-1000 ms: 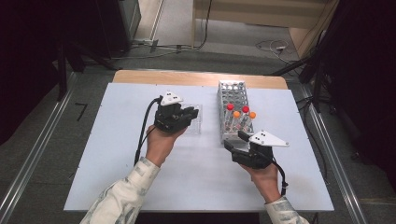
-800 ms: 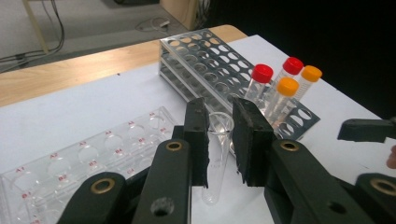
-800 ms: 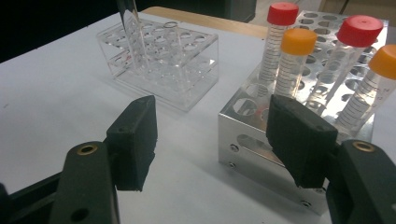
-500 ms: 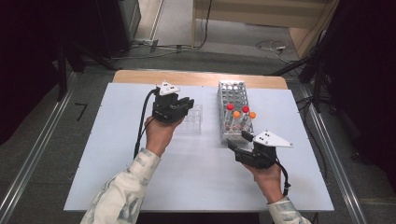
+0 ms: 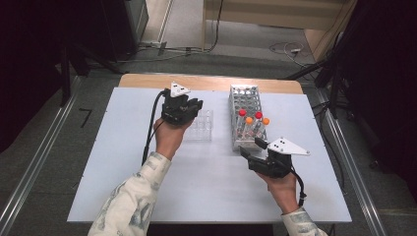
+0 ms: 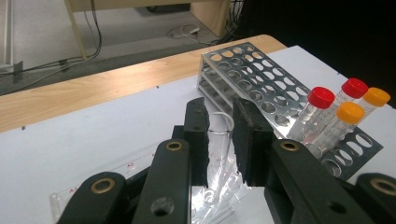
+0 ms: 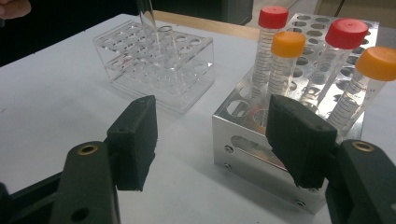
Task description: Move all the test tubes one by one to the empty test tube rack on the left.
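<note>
Black grippers (brass rivets, grey plates, black cables); pale patterned sleeves point(image 5: 129, 205).

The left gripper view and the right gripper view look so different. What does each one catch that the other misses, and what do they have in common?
The left gripper view looks along the left gripper, whose jaws are shut on a clear glass tube, with the wooden table edge behind. The right gripper view looks along the right gripper, jaws wide apart with nothing between them, and shows the whole clear plastic rack. Both share the metal rack holding four capped tubes, two red and two orange, and the white table top.
</note>
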`<state>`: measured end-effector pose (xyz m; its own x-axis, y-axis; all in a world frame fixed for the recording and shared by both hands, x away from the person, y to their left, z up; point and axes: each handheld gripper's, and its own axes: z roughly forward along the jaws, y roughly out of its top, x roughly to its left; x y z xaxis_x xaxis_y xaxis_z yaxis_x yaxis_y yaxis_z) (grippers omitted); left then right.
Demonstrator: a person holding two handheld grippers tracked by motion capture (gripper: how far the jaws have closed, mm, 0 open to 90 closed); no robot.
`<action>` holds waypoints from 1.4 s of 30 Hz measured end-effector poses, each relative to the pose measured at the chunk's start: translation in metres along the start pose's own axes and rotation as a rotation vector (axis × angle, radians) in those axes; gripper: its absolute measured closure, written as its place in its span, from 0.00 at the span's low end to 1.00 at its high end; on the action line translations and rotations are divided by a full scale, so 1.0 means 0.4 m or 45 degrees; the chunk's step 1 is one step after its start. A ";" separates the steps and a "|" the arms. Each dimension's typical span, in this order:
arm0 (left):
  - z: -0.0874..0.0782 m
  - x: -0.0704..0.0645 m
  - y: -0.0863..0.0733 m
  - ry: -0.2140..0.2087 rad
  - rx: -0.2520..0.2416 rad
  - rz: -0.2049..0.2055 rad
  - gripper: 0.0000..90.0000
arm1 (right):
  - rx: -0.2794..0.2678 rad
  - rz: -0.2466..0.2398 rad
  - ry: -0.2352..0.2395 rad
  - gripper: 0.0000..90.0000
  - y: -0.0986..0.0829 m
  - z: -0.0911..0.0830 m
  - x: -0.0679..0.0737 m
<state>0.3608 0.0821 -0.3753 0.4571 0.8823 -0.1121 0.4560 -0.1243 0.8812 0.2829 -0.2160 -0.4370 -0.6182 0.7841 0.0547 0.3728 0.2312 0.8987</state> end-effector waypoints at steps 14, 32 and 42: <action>0.058 -0.029 -0.094 0.056 0.071 0.141 0.85 | -0.002 -0.002 -0.004 0.36 0.000 -0.002 -0.003; 0.043 -0.022 -0.104 0.030 0.037 0.055 0.53 | 0.012 -0.001 -0.047 0.36 -0.002 0.007 -0.013; 0.000 -0.029 -0.097 0.048 0.007 -0.031 0.19 | 0.016 0.019 -0.200 0.33 -0.001 0.014 -0.043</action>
<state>0.3378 0.0765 -0.4081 0.4166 0.9017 -0.1156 0.4708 -0.1052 0.8759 0.2972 -0.2263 -0.4406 -0.4971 0.8677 -0.0017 0.3904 0.2254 0.8926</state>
